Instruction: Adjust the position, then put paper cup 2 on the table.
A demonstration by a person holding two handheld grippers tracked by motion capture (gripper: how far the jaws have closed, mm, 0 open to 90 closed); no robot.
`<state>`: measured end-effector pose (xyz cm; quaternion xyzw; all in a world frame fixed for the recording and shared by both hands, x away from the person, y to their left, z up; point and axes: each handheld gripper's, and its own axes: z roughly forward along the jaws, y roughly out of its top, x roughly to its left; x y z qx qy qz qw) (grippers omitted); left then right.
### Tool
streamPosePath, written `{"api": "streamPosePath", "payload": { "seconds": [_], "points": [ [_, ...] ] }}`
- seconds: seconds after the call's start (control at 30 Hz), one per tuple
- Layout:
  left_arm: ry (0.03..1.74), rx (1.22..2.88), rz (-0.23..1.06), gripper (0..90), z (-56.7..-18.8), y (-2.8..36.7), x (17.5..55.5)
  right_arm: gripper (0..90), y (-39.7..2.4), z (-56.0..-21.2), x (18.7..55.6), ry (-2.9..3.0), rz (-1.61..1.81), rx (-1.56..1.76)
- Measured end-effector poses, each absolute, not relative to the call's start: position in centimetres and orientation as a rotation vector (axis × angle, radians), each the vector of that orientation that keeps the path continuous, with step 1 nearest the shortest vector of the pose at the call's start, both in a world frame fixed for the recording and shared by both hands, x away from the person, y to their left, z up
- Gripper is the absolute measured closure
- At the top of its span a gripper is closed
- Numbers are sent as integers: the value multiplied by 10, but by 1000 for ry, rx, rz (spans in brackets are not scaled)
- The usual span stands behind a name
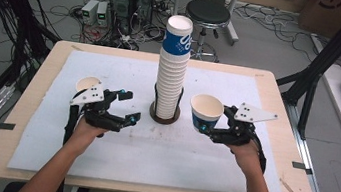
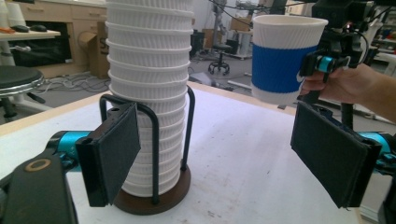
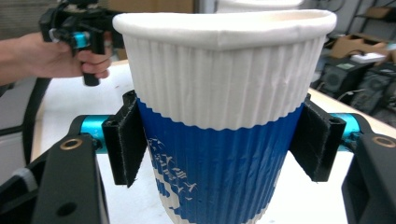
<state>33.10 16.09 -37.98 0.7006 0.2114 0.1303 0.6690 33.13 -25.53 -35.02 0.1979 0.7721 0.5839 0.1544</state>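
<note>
We see our right gripper (image 1: 210, 127) holding a blue and white paper cup (image 1: 205, 112), its jaws pressed on both sides, just right of the tall cup stack (image 1: 172, 71) in its wire holder (image 2: 154, 196) near the middle of the surface (image 1: 229, 170). Our left gripper (image 1: 126, 106) waits left of the stack, jaws wide apart.

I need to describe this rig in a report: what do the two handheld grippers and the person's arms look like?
Both the left gripper and the right gripper are black frames with cyan joints and flat black padded jaws. Each carries a grey three-cornered plate with small dark dots on top, and a black cable trails back along the forearm. The person's forearms are bare, with no sleeves in view.
</note>
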Motion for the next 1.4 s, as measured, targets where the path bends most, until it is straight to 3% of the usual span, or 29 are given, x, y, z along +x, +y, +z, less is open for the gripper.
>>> {"api": "streamPosePath", "payload": {
  "seconds": [0.8,1.4],
  "points": [
    [534,1561,327,159,-384,176,330,286,-296,-362,336,2014,1545,822],
    [551,1589,322,159,-388,176,332,279,-315,-411,391,1941,1366,1119]
  ]
}}
